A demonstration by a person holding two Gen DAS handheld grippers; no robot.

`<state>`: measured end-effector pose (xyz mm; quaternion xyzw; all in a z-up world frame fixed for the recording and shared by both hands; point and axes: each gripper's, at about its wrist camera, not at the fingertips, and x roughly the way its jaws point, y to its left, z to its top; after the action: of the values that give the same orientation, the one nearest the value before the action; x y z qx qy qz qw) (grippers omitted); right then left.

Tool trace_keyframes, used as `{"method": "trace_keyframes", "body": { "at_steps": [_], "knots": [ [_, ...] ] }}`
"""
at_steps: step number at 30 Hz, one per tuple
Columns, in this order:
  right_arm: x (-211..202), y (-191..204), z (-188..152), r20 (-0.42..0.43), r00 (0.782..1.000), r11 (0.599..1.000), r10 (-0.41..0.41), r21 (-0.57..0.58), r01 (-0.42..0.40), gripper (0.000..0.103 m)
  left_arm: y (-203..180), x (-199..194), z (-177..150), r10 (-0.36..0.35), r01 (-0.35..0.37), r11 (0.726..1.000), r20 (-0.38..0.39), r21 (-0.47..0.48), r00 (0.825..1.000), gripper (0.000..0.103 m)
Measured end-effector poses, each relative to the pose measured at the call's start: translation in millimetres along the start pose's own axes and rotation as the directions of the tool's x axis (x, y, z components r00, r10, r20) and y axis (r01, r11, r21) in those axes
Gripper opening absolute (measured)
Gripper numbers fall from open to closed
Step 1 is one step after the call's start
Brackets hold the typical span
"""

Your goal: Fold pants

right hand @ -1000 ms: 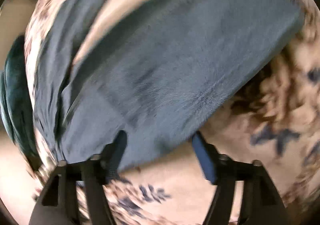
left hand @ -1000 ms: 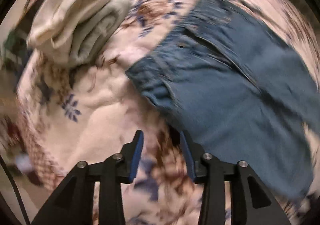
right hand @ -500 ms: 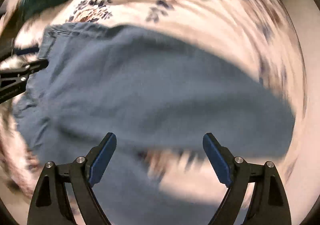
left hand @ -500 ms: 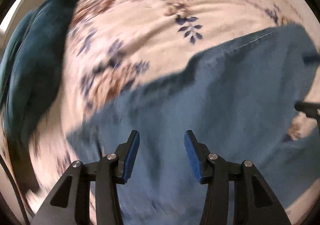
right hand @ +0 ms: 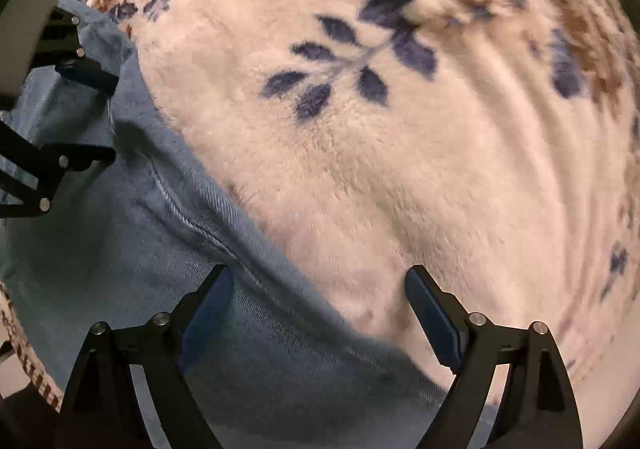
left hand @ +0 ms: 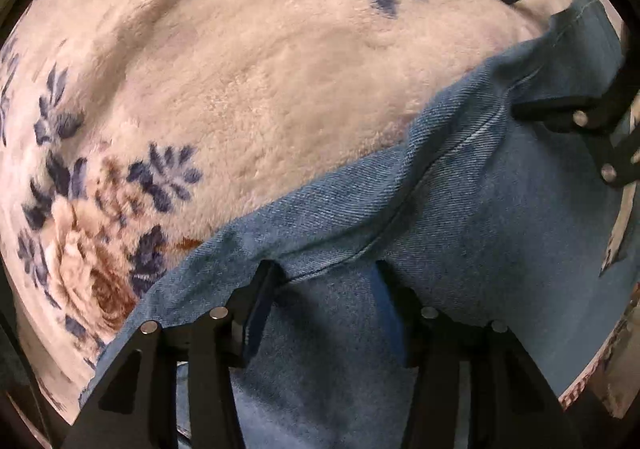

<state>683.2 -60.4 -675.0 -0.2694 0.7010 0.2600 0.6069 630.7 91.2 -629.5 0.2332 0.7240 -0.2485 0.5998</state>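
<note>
Blue denim pants [left hand: 460, 233] lie on a fluffy cream blanket with blue and brown flowers [left hand: 248, 81]. My left gripper [left hand: 326, 277] is open, low over the pants' raised edge, which sits between its fingers. My right gripper [right hand: 320, 281] is open wide over the same edge of the pants [right hand: 132, 257], its left finger on denim, its right finger over blanket [right hand: 400, 153]. Each gripper shows in the other's view: the right one [left hand: 560, 49] at the far right, the left one [right hand: 104, 117] at the far left, both at the pants' edge.
The blanket's patterned border [right hand: 28, 365] and the bed edge show at the lower left of the right wrist view. Beyond the pants' edge there is only blanket.
Both grippers have swung round and come down close to the pants' edge. The towels and the dark green cushion have left the views. Both grippers stayed open.
</note>
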Motion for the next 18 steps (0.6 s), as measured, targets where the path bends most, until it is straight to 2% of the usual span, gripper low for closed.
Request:
{"method": "trace_keyframes", "body": {
  "at_steps": [1,3,4,5,6,7,8,11,13,14,15,17,18],
  "knots": [
    [4.1,-2.0,1.8,-0.009,1.000,1.000,0.009,-0.003,-0.009,0.090,-0.4,-0.3,-1.4,0.008,-0.009,1.000,0.014,0.013,1.000,0.047],
    [6.4,-6.6,2.3,-0.010,1.000,1.000,0.026,0.002,-0.026,0.090,-10.6,-0.5,-3.1,0.040,-0.042,0.999,0.054,0.027,0.998,0.037],
    [4.7,-7.6,0.1,-0.004,0.999,0.999,0.046,0.005,-0.045,0.081,-13.8,-1.8,-7.2,0.048,-0.049,0.999,0.078,0.015,0.996,0.024],
    [0.3,-7.3,-3.7,0.009,0.997,0.997,0.077,0.006,-0.077,0.064,-13.1,-4.8,-10.6,0.058,-0.056,0.998,0.096,-0.019,0.994,0.013],
    [-5.2,-12.1,-6.0,0.021,0.995,0.995,0.100,0.010,-0.100,0.051,-12.1,-7.2,-13.4,0.064,-0.059,0.997,0.110,-0.046,0.992,0.010],
    [-13.5,-13.4,-10.9,0.041,0.990,0.991,0.136,0.012,-0.137,0.022,-12.5,-9.6,-18.0,0.077,-0.070,0.996,0.126,-0.057,0.989,0.007],
    [-21.4,-10.6,-18.4,0.059,0.988,0.990,0.142,0.004,-0.142,0.012,-14.8,-14.2,-25.1,0.087,-0.078,0.995,0.149,-0.066,0.985,0.005],
    [-43.1,3.7,-45.8,0.109,0.987,0.993,0.120,-0.020,-0.119,0.009,-12.4,-29.6,-57.1,0.057,-0.029,0.992,0.223,-0.125,0.973,0.005],
    [-53.9,13.3,-70.1,0.133,0.983,0.992,0.127,-0.035,-0.123,0.009,-13.3,-43.7,-83.1,0.040,0.009,0.986,0.291,-0.165,0.956,0.005],
    [-59.9,18.4,-83.1,0.151,0.980,0.992,0.129,-0.036,-0.125,0.008,-15.9,-51.6,-102.4,0.014,0.051,0.980,0.322,-0.193,0.947,0.004],
    [-66.0,23.3,-98.8,0.173,0.975,0.990,0.140,-0.025,-0.138,0.008,-18.2,-57.0,-115.0,0.001,0.075,0.976,0.346,-0.207,0.938,0.004],
    [-77.1,33.9,-131.0,0.218,0.962,0.986,0.166,-0.006,-0.169,0.008,-31.8,-69.2,-161.0,-0.025,0.134,0.960,0.405,-0.245,0.914,0.001],
    [-81.0,38.4,-144.7,0.240,0.956,0.985,0.169,0.002,-0.175,0.008,-39.3,-74.6,-169.8,-0.020,0.143,0.955,0.424,-0.260,0.906,0.001]
  ]
}}
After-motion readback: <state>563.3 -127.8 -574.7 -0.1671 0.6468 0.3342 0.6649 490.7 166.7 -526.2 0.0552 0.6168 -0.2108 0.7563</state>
